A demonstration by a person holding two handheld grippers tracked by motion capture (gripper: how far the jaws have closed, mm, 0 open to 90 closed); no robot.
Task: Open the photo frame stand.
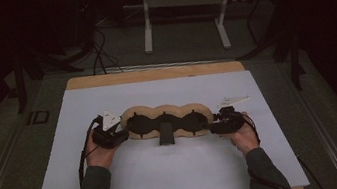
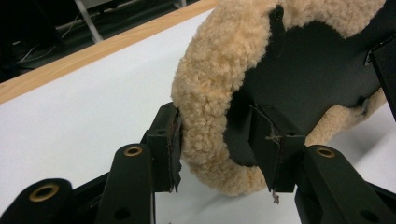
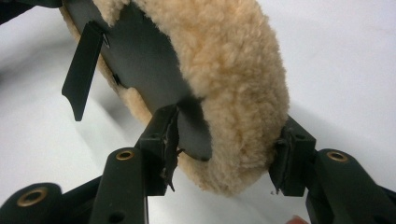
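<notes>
- A long tan fleece pad (image 1: pixel 168 120) with three lobes and a black underside is lying crosswise on the white desk (image 1: pixel 170 185).
- A black strap (image 1: pixel 166 134) is sticking out from its middle.

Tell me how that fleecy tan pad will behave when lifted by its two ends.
The fleecy pad is long and soft-edged, so its middle probably sags. Its thick pile squashes under each tool, so the grip looks unlikely to slip. It seems light; the black strap may dangle.

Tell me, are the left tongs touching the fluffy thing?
Touching. In the left gripper view, both pads of the left tongs press against the fluffy thing's woolly end, one on each side, with no gap showing.
</notes>
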